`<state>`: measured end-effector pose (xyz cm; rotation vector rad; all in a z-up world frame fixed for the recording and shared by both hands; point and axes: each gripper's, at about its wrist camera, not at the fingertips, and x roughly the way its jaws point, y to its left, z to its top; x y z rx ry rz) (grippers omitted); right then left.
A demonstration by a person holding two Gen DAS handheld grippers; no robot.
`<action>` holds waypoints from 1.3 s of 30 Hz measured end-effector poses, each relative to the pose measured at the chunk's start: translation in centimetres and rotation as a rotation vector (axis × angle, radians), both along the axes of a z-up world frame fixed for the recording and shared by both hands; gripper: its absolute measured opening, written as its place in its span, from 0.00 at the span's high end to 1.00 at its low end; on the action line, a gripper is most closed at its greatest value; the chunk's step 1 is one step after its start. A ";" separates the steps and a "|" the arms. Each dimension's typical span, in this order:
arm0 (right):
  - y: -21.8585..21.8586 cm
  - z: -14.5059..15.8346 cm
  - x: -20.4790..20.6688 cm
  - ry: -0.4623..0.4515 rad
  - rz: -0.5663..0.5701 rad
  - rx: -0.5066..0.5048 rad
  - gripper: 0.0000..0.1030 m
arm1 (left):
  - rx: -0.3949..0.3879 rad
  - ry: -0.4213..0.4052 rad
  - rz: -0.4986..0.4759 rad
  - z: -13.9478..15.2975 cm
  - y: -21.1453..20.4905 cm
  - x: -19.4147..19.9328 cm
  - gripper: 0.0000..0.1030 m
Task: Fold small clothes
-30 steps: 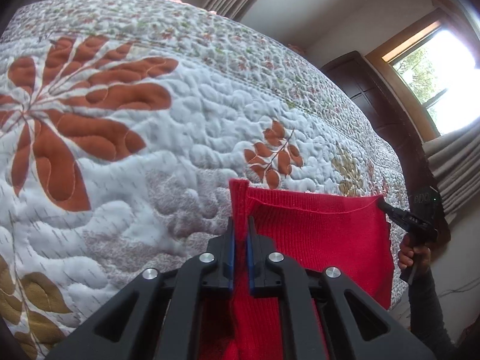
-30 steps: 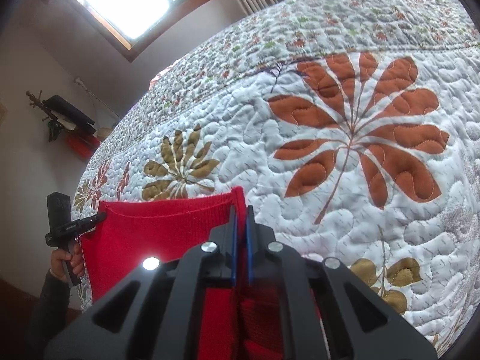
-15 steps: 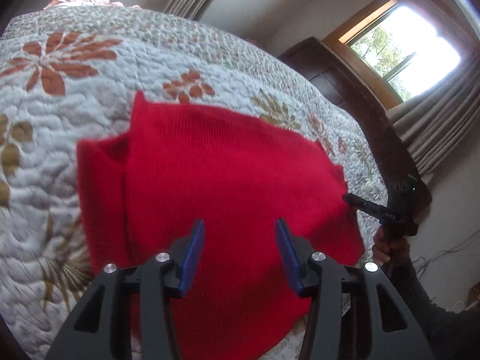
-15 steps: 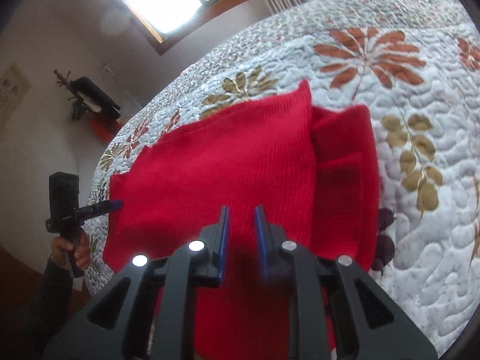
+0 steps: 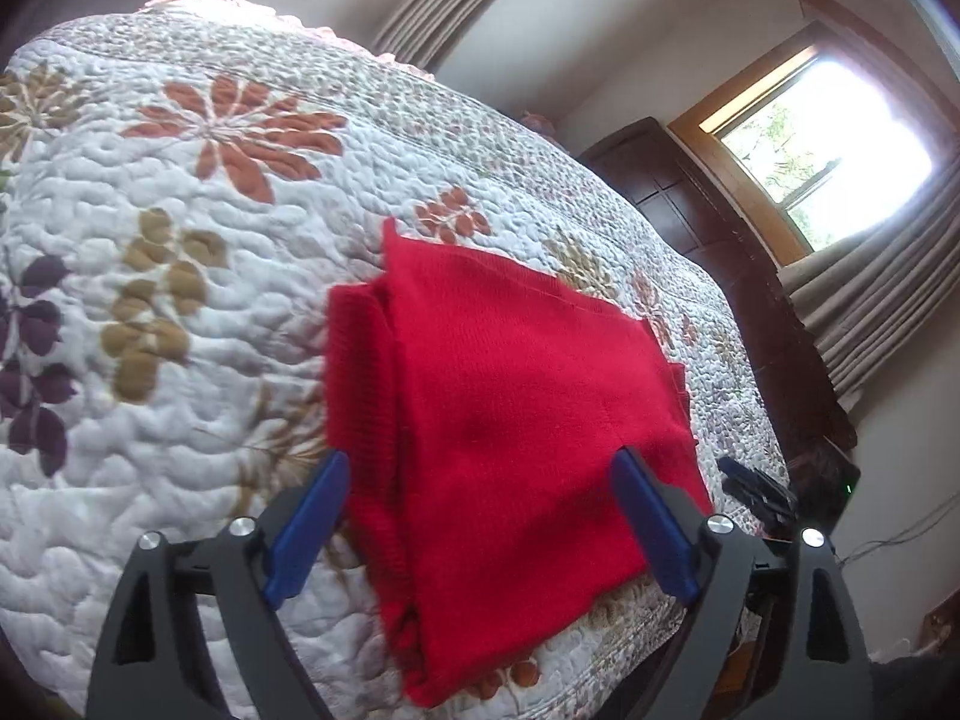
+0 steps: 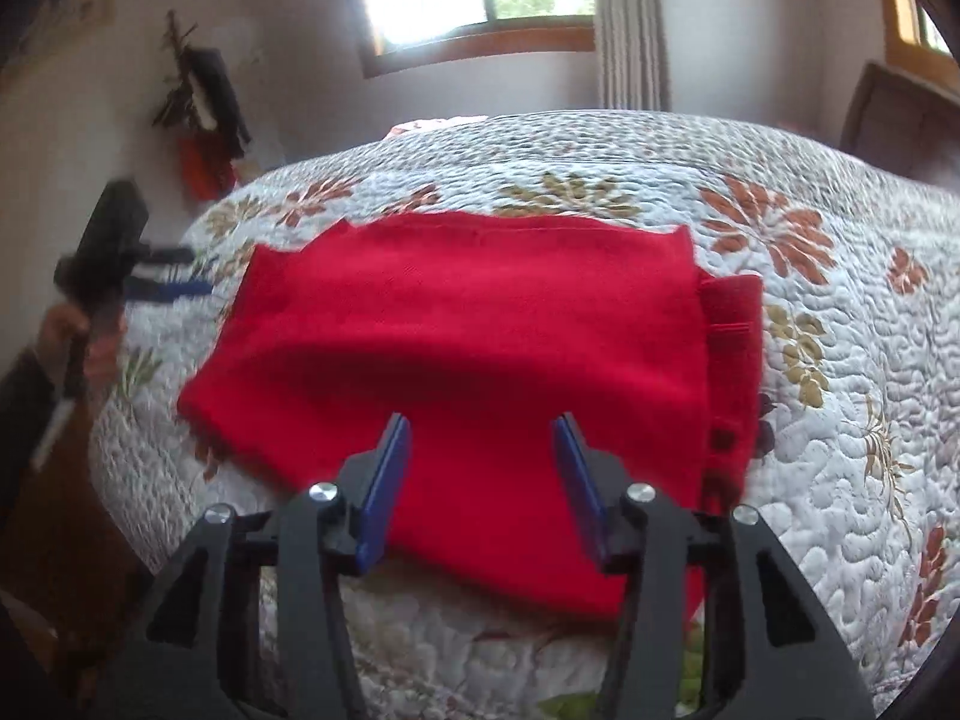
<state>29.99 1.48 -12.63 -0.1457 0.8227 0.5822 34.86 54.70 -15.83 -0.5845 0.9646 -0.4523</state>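
A red knitted garment (image 5: 510,420) lies folded flat on the quilted bed, with a narrower folded strip showing along one side (image 6: 729,360). My left gripper (image 5: 480,468) hovers over its near edge, open wide, nothing between the blue pads. In the right wrist view the same garment (image 6: 480,348) fills the middle, and my right gripper (image 6: 483,426) is open above its near edge, holding nothing. The left gripper (image 6: 180,270) shows at the far left of that view, held by a hand. The right gripper (image 5: 756,486) shows beyond the garment's far corner in the left wrist view.
The floral quilt (image 5: 180,240) covers the whole bed. A dark wooden cabinet (image 5: 690,198) stands past the bed under a window (image 5: 828,168) with curtains. Dark items hang on the wall (image 6: 204,108) to the left in the right wrist view.
Both grippers let go of the red garment's edge, opened and pulled back. The garment now lies folded on the quilt.
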 end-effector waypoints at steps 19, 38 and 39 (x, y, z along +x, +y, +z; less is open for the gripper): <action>20.7 -7.7 -11.9 -0.363 0.309 -0.461 0.31 | -0.193 0.144 -0.123 -5.3 -0.6 7.8 0.09; 29.3 -10.6 -7.3 -0.399 0.332 -0.487 0.32 | -0.174 0.149 -0.236 -7.3 -2.2 11.1 0.55; 29.6 -10.6 -7.1 -0.401 0.328 -0.488 0.32 | -0.179 0.150 -0.234 -7.4 -2.1 11.1 0.56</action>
